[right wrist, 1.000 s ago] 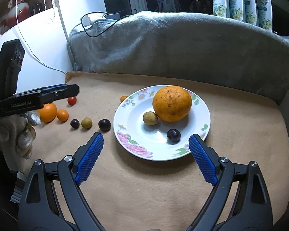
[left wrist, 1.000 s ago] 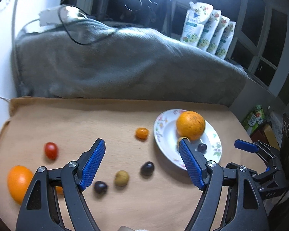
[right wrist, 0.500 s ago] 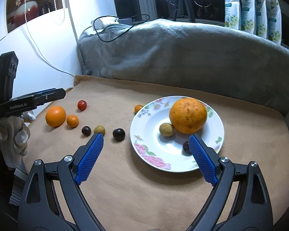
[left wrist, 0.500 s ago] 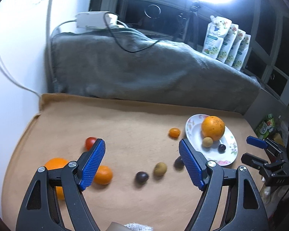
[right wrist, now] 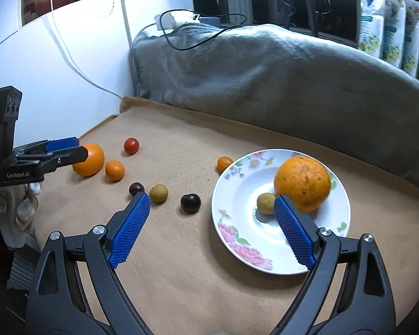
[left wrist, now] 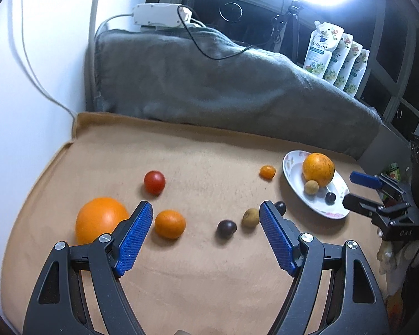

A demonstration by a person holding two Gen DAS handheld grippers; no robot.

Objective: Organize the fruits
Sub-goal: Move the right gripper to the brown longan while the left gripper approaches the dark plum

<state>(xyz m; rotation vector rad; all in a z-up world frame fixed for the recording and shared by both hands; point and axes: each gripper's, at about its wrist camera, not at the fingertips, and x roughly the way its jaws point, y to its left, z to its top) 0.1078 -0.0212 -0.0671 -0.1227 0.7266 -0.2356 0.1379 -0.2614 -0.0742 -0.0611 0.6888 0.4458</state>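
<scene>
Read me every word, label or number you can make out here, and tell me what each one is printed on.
"GenRobot.AI": side of the left gripper, right wrist view.
"04S", roughly: body of the right gripper, left wrist view; uncertain.
Script brand name on the white refill pouches: too blurred to read.
Floral plate: pattern only, no text.

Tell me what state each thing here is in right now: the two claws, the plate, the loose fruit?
Left gripper: open, empty.
Right gripper: open, empty.
White floral plate: upright, holding fruit.
Large orange on the plate: resting beside a small tan fruit.
Big orange on the cloth: loose, off the plate.
Red tomato: loose, off the plate.
</scene>
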